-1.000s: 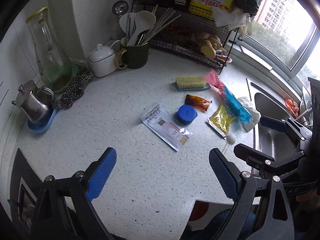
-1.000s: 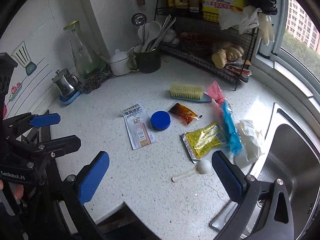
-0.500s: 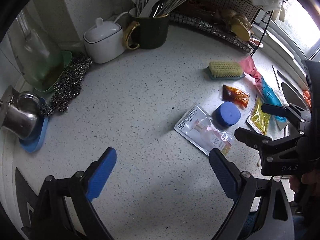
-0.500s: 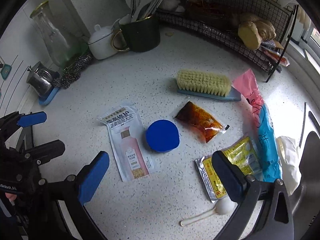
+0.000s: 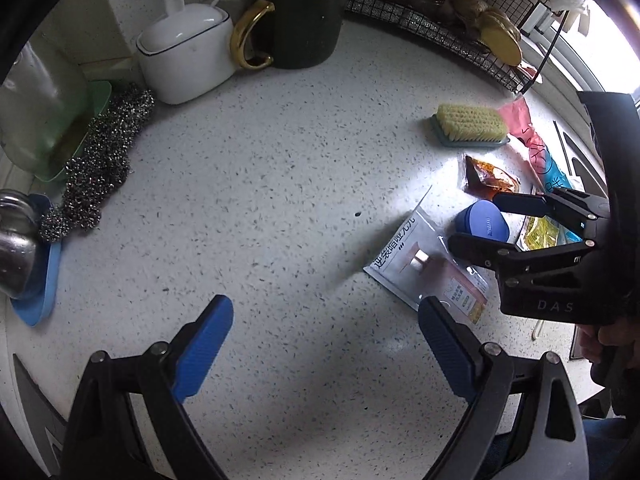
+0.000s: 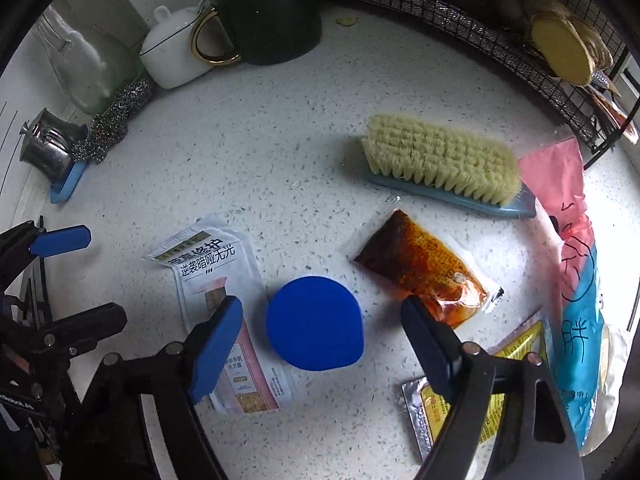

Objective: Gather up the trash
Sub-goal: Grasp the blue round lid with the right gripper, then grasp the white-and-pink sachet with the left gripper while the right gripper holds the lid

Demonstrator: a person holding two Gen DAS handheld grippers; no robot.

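Trash lies on the speckled counter: a blue round lid (image 6: 315, 322), a white sachet (image 6: 212, 268), a brown sauce packet (image 6: 424, 270), a yellow packet (image 6: 516, 344) and a pink-and-blue wrapper (image 6: 572, 264). My right gripper (image 6: 320, 340) points down over the lid. Its jaws are closing with the lid between them, and a gap shows on each side of the lid. My left gripper (image 5: 324, 348) stands open over bare counter left of the sachet (image 5: 420, 264), with nothing between its fingers.
A scrub brush (image 6: 436, 160) lies behind the trash. A dark mug of utensils (image 5: 296, 28), a white lidded pot (image 5: 184, 64), steel scourers (image 5: 100, 164) and a metal jug (image 5: 16, 248) line the back and left. A wire rack (image 6: 480, 20) stands at the back right.
Both grippers have come down closer to the counter. The right one has moved over the blue lid and its jaws have narrowed around it.
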